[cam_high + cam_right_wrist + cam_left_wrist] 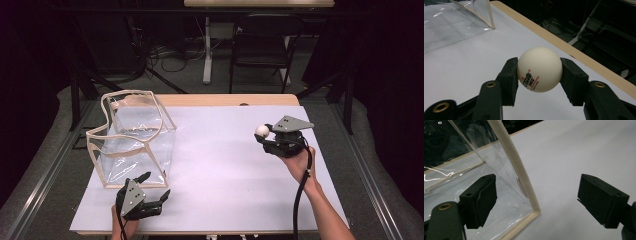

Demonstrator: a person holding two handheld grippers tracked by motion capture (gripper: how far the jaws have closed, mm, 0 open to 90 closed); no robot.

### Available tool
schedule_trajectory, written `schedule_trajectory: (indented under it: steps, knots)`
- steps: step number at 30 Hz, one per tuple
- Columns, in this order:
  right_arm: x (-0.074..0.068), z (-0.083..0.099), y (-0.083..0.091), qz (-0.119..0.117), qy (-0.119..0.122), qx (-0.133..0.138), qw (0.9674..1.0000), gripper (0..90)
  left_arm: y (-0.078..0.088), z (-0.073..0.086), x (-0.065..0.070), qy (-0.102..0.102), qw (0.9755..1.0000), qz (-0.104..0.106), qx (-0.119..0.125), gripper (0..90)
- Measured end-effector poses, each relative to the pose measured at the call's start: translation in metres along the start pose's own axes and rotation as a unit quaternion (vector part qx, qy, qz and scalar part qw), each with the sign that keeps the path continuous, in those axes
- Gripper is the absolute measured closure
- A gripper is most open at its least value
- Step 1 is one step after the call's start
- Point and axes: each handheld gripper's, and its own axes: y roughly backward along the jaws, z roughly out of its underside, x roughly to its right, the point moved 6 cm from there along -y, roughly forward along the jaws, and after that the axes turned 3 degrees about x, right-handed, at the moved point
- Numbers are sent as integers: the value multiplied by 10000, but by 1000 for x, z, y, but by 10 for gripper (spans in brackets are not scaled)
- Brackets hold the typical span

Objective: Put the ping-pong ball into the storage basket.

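A white table-tennis ball [539, 69] with red and black print sits squeezed between the two black jaws of my right gripper [539, 75], which is shut on it. From above, that ball [262, 131] and the right gripper [264, 135] hang over the right half of the white table cover. A clear plastic bag-box with cream piping [132, 137] stands open-topped at the left. My left gripper [156, 187] rests at the front left with its jaws wide open, its jaws straddling the box's near bottom corner [534, 211] without touching it.
The white cover [220, 170] lies on a wooden table whose bare edge [230, 100] shows at the back. Behind it are a dark chair [260, 45], a table leg and cables on the floor. Metal rails run along both sides.
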Motion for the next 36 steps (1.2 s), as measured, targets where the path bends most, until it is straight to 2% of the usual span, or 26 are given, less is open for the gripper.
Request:
schedule_trajectory:
  steps: [17,36]
  knots:
    - [-6,-22,-12,-103,136,150,9997,514,-1,0,0,0,10000,7,5,160]
    - [-13,-35,-22,-216,227,199,9993,514,-1,0,1,-5,10000,16,-1,160]
